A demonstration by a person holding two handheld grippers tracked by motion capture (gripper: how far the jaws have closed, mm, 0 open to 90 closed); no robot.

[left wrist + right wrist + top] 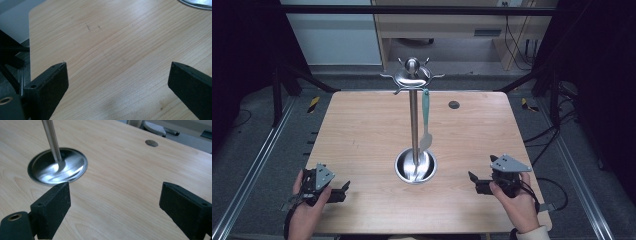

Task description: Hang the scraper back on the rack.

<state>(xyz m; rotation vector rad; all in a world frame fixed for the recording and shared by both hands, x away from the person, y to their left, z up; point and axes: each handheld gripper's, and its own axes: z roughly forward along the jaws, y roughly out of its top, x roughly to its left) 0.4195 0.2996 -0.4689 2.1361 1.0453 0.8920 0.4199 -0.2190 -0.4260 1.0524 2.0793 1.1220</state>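
Teal spatula (426, 120) hangs from steel rack (413, 115), mid desk (362, 130). My left tool (343, 191) & right tool (472, 181) rest apart, both w/ jaws wide. Spatula prob. light, slick; grip handle.

Light wooden table (362, 130) with rounded corners, small dark round cap (454, 104) set near the far edge, bearing a steel utensil stand (414, 120) by its round dished base near the middle.
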